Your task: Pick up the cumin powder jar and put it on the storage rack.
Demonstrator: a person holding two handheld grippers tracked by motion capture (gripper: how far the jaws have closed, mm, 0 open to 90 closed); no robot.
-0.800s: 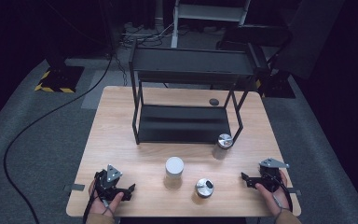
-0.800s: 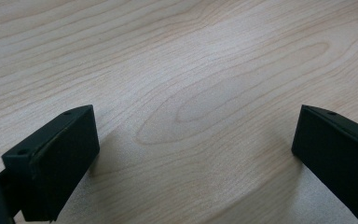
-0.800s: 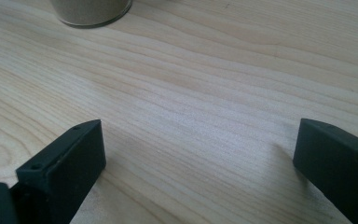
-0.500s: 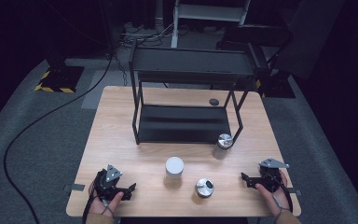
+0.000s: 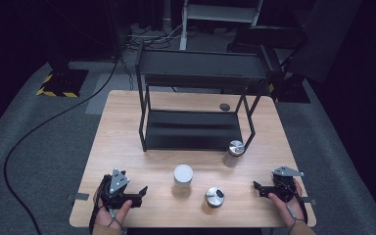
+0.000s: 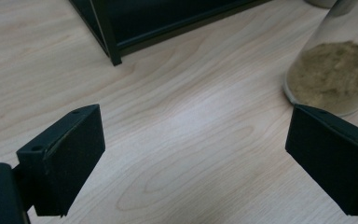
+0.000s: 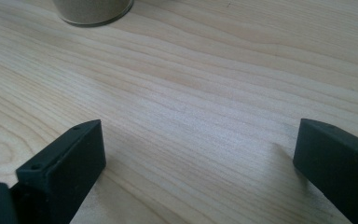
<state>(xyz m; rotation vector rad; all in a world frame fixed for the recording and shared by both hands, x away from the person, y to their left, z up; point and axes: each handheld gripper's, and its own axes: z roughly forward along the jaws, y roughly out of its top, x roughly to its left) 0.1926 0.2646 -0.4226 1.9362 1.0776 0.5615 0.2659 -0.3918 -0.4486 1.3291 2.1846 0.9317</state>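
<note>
on the near edge of the wooden table (image 5: 127, 127) the person is holding two grippers, one at each corner. the left gripper (image 5: 138, 193) is resting low over the wood with its jaws standing wide apart, and nothing is sitting between them — in the left gripper view only bare table is lying in the gap. the right gripper (image 5: 258, 188) is waiting the same way at the other corner, jaws spread wide and gripping nothing.

between the two grippers three small jars are standing upright. the white-lidded jar (image 5: 183, 177) is standing nearest to the left gripper, but well apart from it. the short jar with the silver lid (image 5: 215, 196) is sitting just to its right, closer to the table edge. the third jar (image 5: 234, 152) is standing further back, just beside the front right leg of the black shelf rack (image 5: 200, 66).
</note>
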